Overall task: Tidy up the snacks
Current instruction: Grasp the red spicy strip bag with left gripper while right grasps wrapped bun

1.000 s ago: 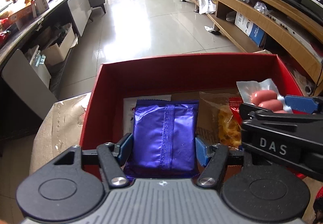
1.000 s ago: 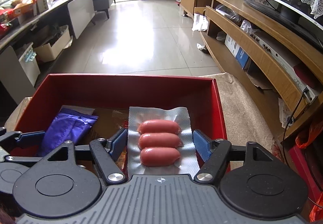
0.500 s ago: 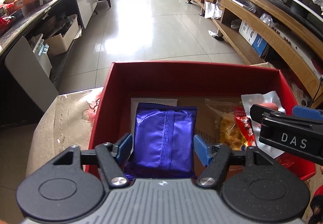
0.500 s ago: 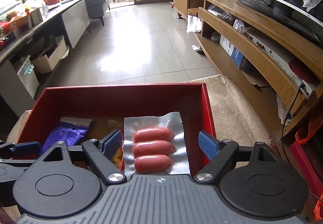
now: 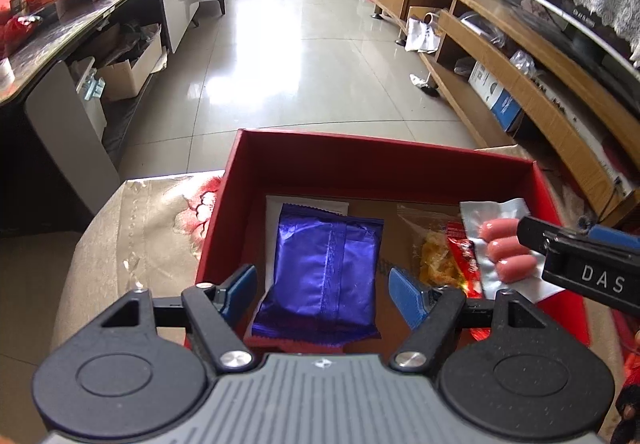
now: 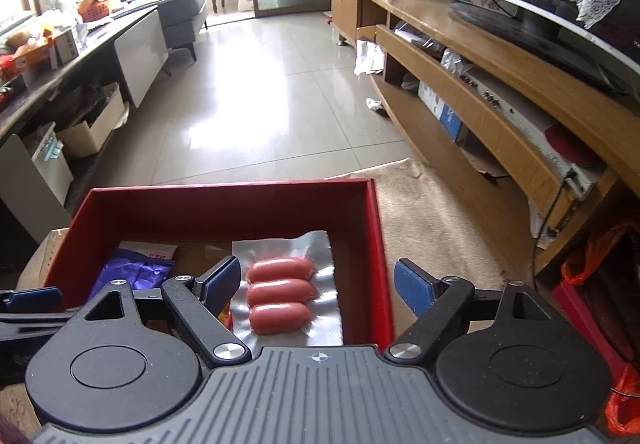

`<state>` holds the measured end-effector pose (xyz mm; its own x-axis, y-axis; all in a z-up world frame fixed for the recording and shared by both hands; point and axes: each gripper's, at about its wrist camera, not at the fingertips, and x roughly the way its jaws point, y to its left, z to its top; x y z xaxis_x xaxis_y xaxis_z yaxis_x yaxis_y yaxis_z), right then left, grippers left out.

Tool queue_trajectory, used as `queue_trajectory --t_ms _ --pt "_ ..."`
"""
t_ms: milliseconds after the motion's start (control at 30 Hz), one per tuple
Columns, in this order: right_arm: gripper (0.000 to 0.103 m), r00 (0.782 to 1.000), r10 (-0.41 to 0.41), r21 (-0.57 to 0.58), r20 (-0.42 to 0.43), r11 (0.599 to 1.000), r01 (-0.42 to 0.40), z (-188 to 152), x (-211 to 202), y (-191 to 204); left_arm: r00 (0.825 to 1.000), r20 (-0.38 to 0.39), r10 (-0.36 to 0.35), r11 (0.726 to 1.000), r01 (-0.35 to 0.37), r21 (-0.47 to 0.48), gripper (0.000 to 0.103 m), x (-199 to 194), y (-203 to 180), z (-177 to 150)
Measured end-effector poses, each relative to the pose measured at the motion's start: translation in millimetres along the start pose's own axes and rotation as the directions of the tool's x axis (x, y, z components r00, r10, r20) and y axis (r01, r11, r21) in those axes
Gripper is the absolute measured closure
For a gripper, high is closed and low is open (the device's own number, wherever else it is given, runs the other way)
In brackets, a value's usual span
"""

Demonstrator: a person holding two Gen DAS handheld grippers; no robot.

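Red cardboard box (image 5: 384, 164) on the covered table (image 5: 132, 228) already holds the snacks: a purple packet (image 5: 324, 268) on its left side, a clear bag of yellow chips (image 5: 436, 264) in the middle, and a sausage pack (image 6: 286, 294) by the right wall. To my eye the sorting looks nearly finished; I see no snack outside the box. The left gripper (image 5: 322, 290) hovers over the near edge, its fingers wide apart around the purple packet without touching it. The right gripper (image 6: 316, 286) is also wide open and holds nothing, with the sausages lying free between its fingers.
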<state>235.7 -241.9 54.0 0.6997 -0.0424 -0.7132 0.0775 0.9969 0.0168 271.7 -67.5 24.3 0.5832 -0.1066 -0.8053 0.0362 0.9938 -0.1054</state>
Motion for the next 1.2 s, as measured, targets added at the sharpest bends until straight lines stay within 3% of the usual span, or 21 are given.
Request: queue_trajectory --t_ms 267,533,700,833,1067,1200 --pt "0.013 0.998 -0.050 -0.014 -0.027 0.999 0.050 -23 -30 -9 1.000 -0.029 -0.005 0.999 0.004 -0.032 0.033 -30 20 -28" --pt "0.012 0.995 -0.045 -0.033 -0.087 0.999 0.042 -54 -47 -8 0.995 -0.099 -0.016 0.998 0.010 -0.057 0.033 -41 32 -65" --pt "0.012 0.989 -0.009 -0.008 -0.150 1.000 0.008 -70 -47 -9 0.990 -0.142 -0.011 0.996 -0.002 -0.093 0.033 -35 36 -82" --pt "0.012 0.982 -0.034 -0.004 -0.185 0.999 0.033 -79 -41 -20 0.984 -0.178 0.008 0.996 -0.025 -0.091 0.033 -26 36 -94" --pt "0.010 0.968 0.007 0.103 -0.252 0.994 0.020 -82 -22 -41 0.972 -0.233 -0.006 0.991 -0.025 -0.130 0.033 -11 37 -102" --pt "0.010 0.962 0.001 0.059 -0.272 0.998 0.016 -83 -10 -28 0.972 -0.235 0.000 0.991 -0.031 -0.128 0.032 -10 38 -105"
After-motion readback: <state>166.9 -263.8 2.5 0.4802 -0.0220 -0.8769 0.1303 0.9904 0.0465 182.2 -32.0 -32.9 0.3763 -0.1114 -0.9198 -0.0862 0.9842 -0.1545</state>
